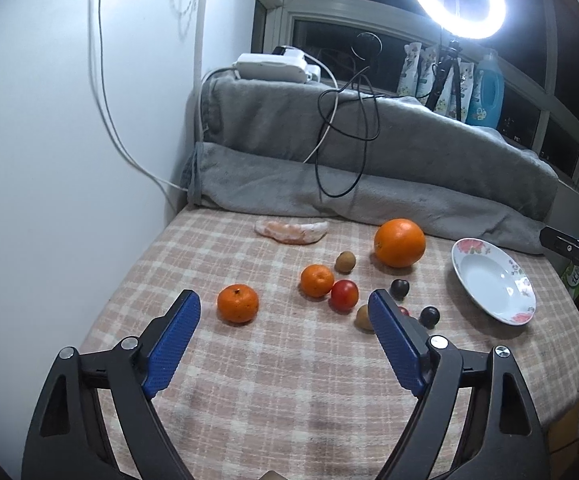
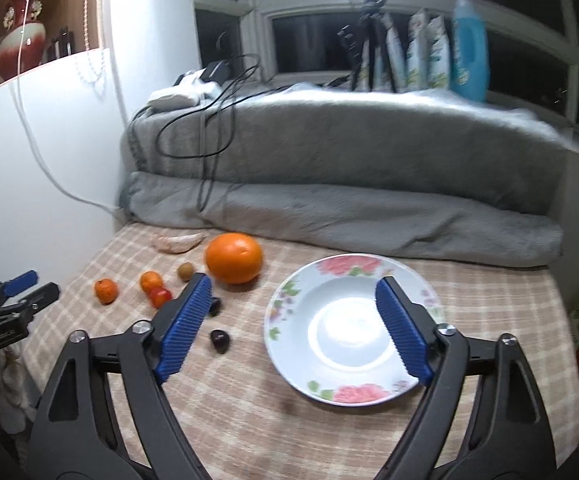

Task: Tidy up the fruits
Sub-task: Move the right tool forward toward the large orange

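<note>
I'm at the approach; both the left hand-held gripper (image 1: 284, 307) and the right hand-held gripper (image 2: 294, 294) gape empty; next, I judge, close on the nearest mandarin (image 1: 237, 303) for the plate (image 2: 289, 344).

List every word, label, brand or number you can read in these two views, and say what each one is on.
Nothing reads whole.
"D": one white letter, cut off by the frame edge, on the black device at the right of the left wrist view.
Green packet below it: pale lettering, not legible.
Blue bottle: label too small to read.
White pouches: print too small.
Left gripper body, in the right wrist view: white text, too blurred.
</note>
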